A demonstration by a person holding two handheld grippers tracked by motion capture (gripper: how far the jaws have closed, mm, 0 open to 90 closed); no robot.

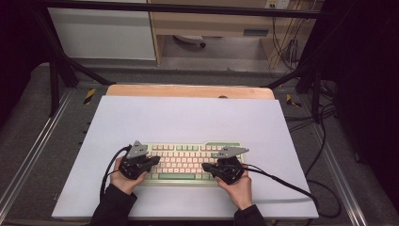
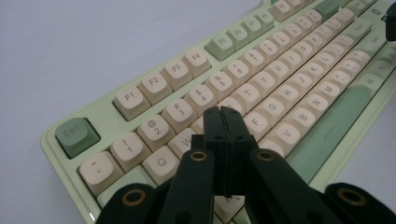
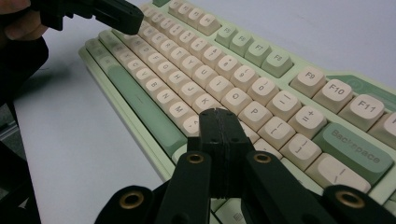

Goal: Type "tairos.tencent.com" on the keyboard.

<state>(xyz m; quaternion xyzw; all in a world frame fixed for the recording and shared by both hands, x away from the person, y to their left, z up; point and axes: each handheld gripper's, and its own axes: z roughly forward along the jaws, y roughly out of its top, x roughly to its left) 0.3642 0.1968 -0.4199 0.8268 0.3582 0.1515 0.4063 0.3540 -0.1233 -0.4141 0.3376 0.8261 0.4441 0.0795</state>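
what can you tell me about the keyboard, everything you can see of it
The keyboard is a compact one with a pale green, plastic-looking case, cream keycaps with grey legends, and darker green accent keys: Esc, Backspace, the space bar and a group of function keys. It lies flat and square on the white mat, near the person's edge. The left tongs and right tongs, both shut, sit over its two ends; whether their tips press any key cannot be told.

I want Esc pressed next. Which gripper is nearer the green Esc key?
Left. The left gripper hangs over the W/E keys, near the Esc key; the right gripper sits over the keyboard's opposite end.
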